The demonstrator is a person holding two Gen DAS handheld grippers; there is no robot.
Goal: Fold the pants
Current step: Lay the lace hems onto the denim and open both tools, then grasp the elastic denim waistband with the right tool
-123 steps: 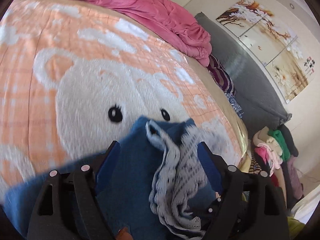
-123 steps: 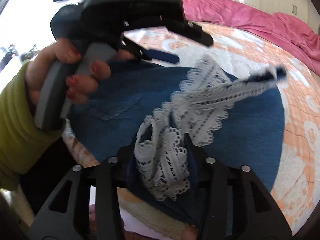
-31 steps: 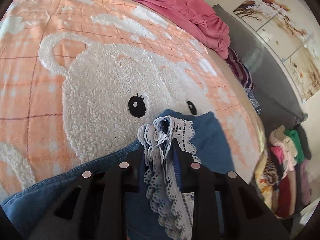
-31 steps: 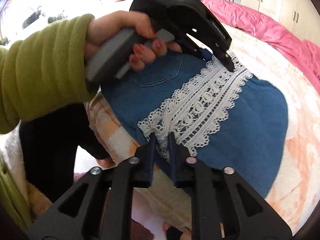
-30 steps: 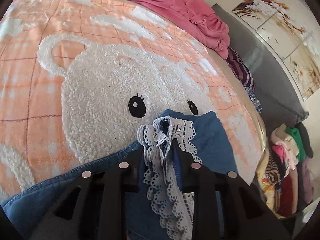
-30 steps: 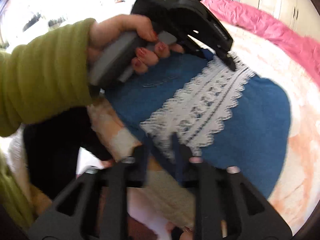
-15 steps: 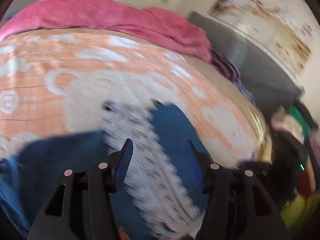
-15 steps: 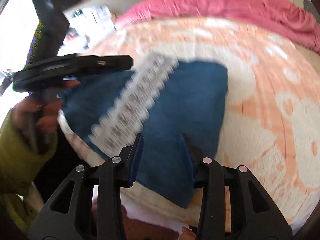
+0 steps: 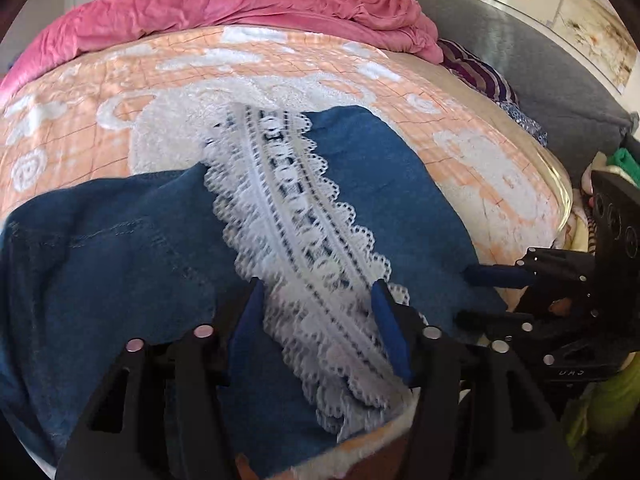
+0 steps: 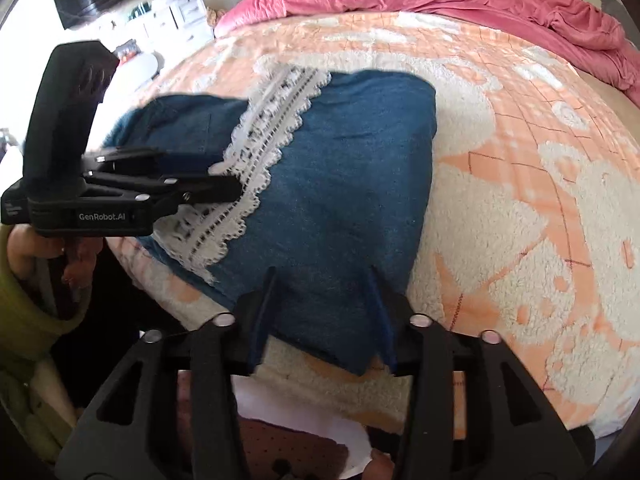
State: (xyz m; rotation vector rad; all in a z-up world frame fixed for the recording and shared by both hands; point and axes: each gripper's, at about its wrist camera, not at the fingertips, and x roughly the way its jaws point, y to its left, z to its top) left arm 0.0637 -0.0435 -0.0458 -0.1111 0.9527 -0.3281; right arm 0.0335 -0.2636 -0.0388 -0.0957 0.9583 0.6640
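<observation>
Blue denim pants (image 9: 120, 256) with a white lace hem band (image 9: 296, 216) lie folded flat on the orange bear blanket (image 9: 80, 112). My left gripper (image 9: 318, 292) is open and empty, its fingers either side of the lace band near the bed's front edge. My right gripper (image 10: 322, 280) is open and empty over the folded pants' front corner (image 10: 352, 200). The lace band (image 10: 256, 148) runs across the fold in the right wrist view. The left gripper shows in the right wrist view (image 10: 216, 190), the right gripper in the left wrist view (image 9: 492, 292).
A pink duvet (image 9: 240, 4) is bunched along the far edge of the bed. A grey headboard (image 9: 540, 64) and striped clothes (image 9: 476, 72) lie at the right. A pile of clothes (image 9: 612, 168) sits off the bed's right side.
Both grippers have let go of the lace hem and opened. The pants now lie flat on the blanket, and both grippers have drawn back toward the front edge.
</observation>
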